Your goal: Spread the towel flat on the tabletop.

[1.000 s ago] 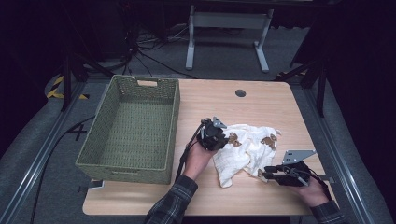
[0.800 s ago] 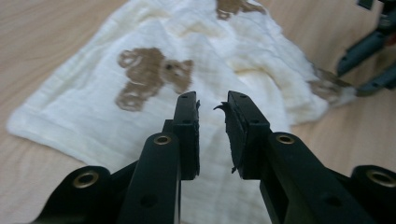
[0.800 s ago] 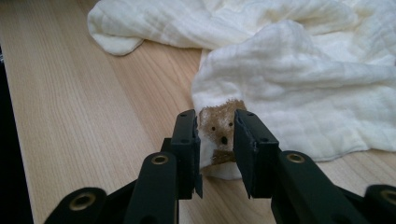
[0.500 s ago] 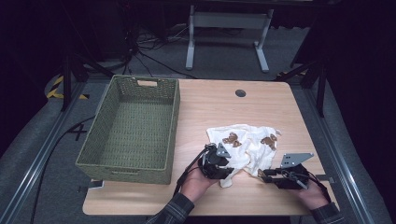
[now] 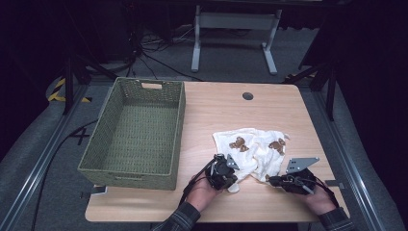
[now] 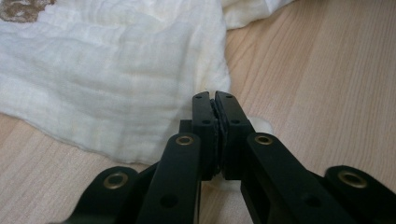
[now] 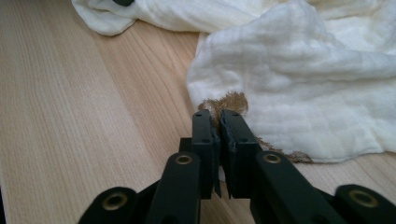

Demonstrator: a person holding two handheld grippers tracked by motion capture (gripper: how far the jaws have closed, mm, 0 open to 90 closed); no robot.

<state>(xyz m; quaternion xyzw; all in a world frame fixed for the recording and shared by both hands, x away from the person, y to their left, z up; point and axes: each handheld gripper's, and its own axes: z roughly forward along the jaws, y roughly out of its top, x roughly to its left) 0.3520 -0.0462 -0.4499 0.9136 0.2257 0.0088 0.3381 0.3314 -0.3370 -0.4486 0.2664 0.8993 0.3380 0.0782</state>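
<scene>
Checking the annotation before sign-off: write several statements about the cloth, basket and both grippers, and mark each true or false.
1. The left gripper is shut on an edge of the white cloth. True.
2. The cloth lies inside the green basket. False: it lies on the table, right of the basket.
3. The right gripper is shut on the cloth's edge. True.
4. The cloth is plain white. False: it carries brown bear prints.
5. The basket holds folded laundry. False: it looks empty.
</scene>
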